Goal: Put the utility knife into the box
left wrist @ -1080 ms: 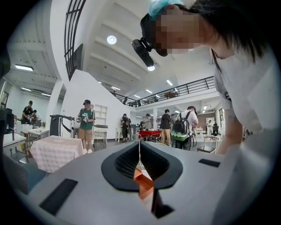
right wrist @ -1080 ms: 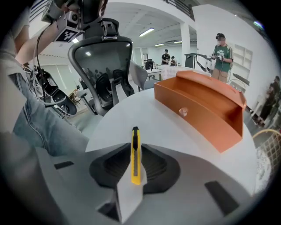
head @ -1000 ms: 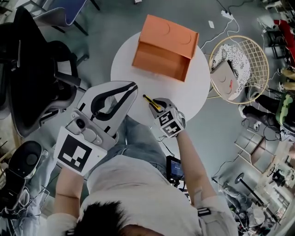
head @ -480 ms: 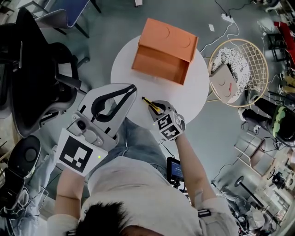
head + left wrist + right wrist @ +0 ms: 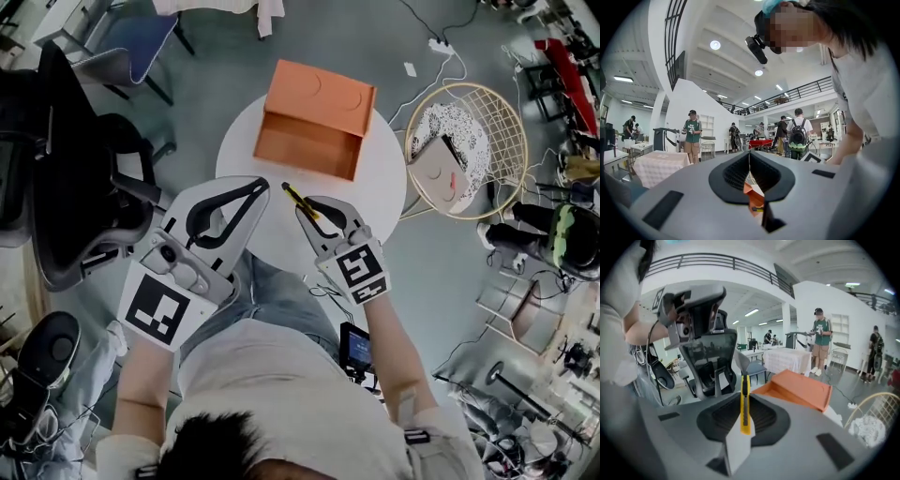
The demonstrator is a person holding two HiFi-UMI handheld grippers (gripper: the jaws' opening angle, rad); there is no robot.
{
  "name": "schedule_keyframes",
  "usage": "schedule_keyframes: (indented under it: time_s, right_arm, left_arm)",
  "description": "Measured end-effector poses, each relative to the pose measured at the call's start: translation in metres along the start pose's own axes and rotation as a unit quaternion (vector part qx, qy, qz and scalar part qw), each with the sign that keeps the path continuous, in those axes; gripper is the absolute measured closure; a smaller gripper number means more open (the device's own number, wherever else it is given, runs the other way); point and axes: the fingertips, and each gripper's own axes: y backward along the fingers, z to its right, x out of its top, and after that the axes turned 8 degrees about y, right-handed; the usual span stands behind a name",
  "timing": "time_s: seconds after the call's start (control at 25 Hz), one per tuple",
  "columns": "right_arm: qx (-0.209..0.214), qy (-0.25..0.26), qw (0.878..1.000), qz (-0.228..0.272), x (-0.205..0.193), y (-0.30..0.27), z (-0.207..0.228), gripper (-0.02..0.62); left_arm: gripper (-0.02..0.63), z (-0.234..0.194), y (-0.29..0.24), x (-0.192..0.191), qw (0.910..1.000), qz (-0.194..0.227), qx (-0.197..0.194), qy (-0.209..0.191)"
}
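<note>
Big open-plan office/lab hall, mezzanine w/ railing (image 5: 717, 261), ceiling lights (image 5: 715, 45), office chairs (image 5: 56, 187), cloth-covered tables (image 5: 658, 165), people standing about (image 5: 693, 136), power strip (image 5: 439, 44) on floor.

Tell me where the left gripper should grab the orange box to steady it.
Probably its thin near wall, at the left end, coming from above: the orange box is open on the person's side, so that edge stands free nearest the left gripper, whose jaws are shut and must open first.
</note>
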Motion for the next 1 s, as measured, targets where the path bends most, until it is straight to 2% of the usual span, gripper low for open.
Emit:
schedule_keyframes:
  time_s: [0.28,0.48,0.64,1.0]
  right_arm:
    - [-0.040,-0.003,0.993,0.109,0.077,0.053,0.008,0.529]
    - [-0.060,-0.006,0.988,0.142,0.097,0.068,0.013,0.529]
    - [-0.074,-0.003,0.986,0.148,0.106,0.070,0.019,0.529]
    - [-0.108,0.001,0.986,0.124,0.117,0.056,0.047,0.529]
  left_arm:
    - [0.597,0.013,0.003,0.010,0.9998,0.005,-0.012,-0.013]
    - [0.597,0.014,0.000,0.006,0.9998,0.002,-0.019,-0.008]
    - [0.597,0.010,-0.007,0.004,0.9995,0.001,-0.032,-0.005]
    - [0.597,-0.015,-0.033,0.009,0.9979,0.002,-0.065,0.007]
